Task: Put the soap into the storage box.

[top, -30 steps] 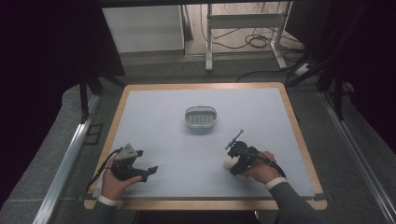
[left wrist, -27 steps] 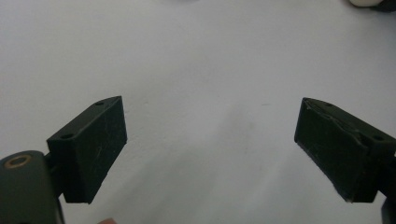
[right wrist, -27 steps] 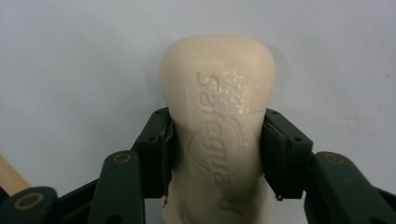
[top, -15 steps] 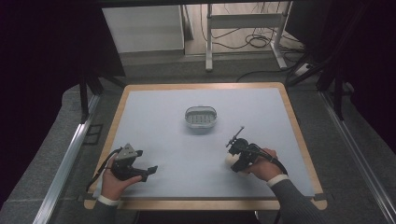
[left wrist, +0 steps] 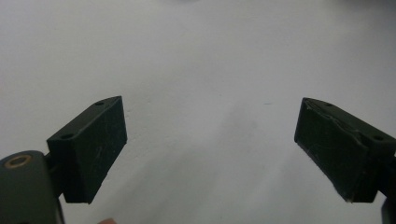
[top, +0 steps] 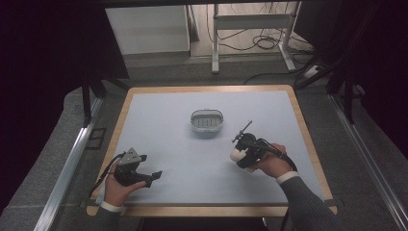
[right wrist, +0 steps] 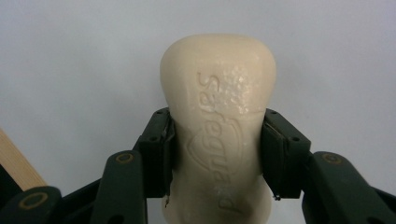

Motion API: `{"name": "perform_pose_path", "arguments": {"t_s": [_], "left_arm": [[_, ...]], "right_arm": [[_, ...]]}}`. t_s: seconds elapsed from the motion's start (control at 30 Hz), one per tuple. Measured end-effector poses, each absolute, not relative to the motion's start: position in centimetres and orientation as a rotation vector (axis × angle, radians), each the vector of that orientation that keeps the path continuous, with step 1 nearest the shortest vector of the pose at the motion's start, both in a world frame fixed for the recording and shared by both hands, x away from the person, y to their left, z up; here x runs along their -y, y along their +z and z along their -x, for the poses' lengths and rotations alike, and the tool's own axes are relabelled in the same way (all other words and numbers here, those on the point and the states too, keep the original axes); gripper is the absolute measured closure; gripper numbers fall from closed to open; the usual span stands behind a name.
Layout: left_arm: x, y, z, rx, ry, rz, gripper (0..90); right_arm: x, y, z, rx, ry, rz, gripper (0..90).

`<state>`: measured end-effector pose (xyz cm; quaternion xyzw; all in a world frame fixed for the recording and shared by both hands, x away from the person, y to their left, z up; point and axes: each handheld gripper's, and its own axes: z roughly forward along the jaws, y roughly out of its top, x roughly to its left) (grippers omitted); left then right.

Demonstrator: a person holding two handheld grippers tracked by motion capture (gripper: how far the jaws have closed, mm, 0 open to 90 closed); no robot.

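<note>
Since the earlier frame, the right hand-held gripper (top: 236, 155) has lifted a little, its jaws having just closed onto the cream soap bar (right wrist: 218, 126), which it now holds above the surface (top: 192, 159), near the grey soap dish (top: 207, 121). Its pads (right wrist: 159, 154) pinch the narrow waist, so the slick bar could squirt out or twist if tilted. The left hand-held gripper (left wrist: 212, 149) rests wide open, well apart from the dish.

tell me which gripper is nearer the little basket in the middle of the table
Right. The right gripper sits just below-right of the basket, while the left gripper is farther off, down-left.
</note>
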<state>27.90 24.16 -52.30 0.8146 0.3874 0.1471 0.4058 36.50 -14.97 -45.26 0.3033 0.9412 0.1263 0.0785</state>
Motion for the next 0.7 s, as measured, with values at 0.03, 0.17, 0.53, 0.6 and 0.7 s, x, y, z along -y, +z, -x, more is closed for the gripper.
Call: {"name": "perform_pose_path", "arguments": {"t_s": [0.03,0.17,0.53,0.6,0.7], "left_arm": [[-24.2,-52.3,-27.9,-0.979,0.371,-2.055,10.0],[-24.3,-52.3,-27.9,-0.981,0.371,-2.050,10.0],[-24.3,-52.3,-27.9,-0.980,0.369,-2.048,10.0],[-24.3,-52.3,-27.9,-0.980,0.366,-2.047,10.0],[-24.2,-52.3,-27.9,-0.980,0.362,-2.048,10.0]], "right_arm": [[14.9,-45.2,-36.6,-2.819,0.381,-0.898,49.6],[14.5,-44.9,-37.0,-2.821,0.388,-0.885,49.6],[13.7,-44.2,-38.1,-2.817,0.414,-0.842,49.6],[13.6,-44.1,-38.3,-2.821,0.415,-0.835,49.6],[13.3,-43.9,-38.6,-2.820,0.427,-0.824,49.7]]}}
